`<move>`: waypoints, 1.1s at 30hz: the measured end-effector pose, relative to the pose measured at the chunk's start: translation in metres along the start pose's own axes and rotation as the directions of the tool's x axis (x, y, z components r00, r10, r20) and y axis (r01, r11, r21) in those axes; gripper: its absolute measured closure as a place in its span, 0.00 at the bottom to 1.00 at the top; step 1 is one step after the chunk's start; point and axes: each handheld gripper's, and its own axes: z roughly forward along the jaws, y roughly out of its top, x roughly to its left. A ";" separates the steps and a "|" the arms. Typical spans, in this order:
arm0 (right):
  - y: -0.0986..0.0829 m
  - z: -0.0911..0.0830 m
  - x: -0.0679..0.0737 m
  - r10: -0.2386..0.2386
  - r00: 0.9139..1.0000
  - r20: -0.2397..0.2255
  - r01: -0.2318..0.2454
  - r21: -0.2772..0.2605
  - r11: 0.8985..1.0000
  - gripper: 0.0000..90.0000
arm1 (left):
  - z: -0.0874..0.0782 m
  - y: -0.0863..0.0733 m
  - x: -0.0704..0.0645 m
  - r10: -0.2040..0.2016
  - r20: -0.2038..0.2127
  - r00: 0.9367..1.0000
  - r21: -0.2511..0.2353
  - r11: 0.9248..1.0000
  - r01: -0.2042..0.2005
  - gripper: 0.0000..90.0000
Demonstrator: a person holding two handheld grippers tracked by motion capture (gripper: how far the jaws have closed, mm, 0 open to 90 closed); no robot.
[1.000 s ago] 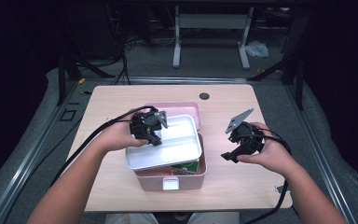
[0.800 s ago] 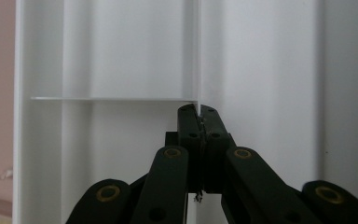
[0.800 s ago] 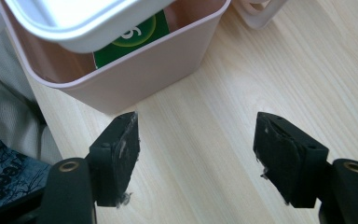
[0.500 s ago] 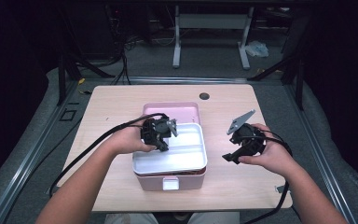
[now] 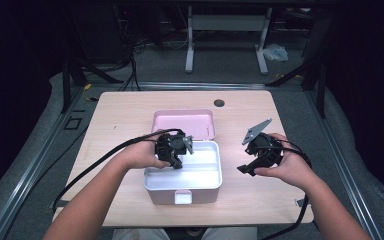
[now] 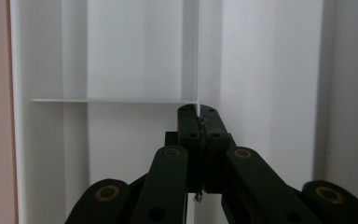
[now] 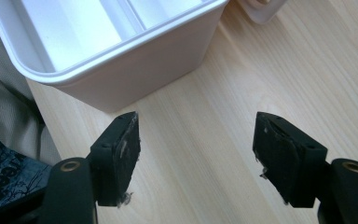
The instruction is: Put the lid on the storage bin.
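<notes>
Here, the left gripper is hovering over the white tray that is sitting in the top of the pink box, near the front edge of the desk and roughly midway between its left and right edges. In the left gripper view its jaws are pressing together on a thin white divider wall of the tray, the fingertips pinching the wall's upper edge just where a crosswise divider is meeting it. The person's left hand is wrapping round that gripper at the tray's back left corner, with its cable trailing off toward the desk's left front.

Behind the box, the pink lid is lying flat on the desk, touching the back of the box.

The right gripper is being held by the right hand to the right of the box, apart from it, above the bare wood toward the desk's right edge. In the right gripper view its jaws are standing wide apart with nothing between them, the fingertips pointing down at the desk, and a corner of the box with the tray in it is showing just beyond them.
</notes>
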 end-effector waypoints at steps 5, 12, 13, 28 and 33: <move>0.002 0.003 -0.001 0.006 1.000 -0.002 -0.006 -0.001 1.000 0.35 | 0.000 0.000 -0.002 0.015 -0.009 1.000 0.005 1.000 -0.015 0.99; 0.007 0.004 -0.003 0.010 1.000 -0.003 -0.010 -0.004 1.000 0.35 | 0.000 0.000 -0.002 0.021 -0.010 1.000 -0.002 1.000 -0.021 0.98; 0.008 0.005 -0.004 0.013 1.000 -0.002 -0.013 -0.005 1.000 0.35 | 0.000 -0.001 -0.003 0.016 -0.017 1.000 -0.002 1.000 -0.016 0.91; 0.033 0.020 -0.021 0.088 0.996 0.006 -0.087 -0.035 0.996 0.35 | -0.027 -0.006 -0.020 -0.052 -0.021 0.998 -0.094 0.994 0.050 1.00; 0.046 0.026 -0.024 0.128 0.992 0.009 -0.128 -0.051 0.990 0.37 | -0.011 -0.001 -0.022 -0.046 -0.026 0.999 -0.071 0.997 0.044 1.00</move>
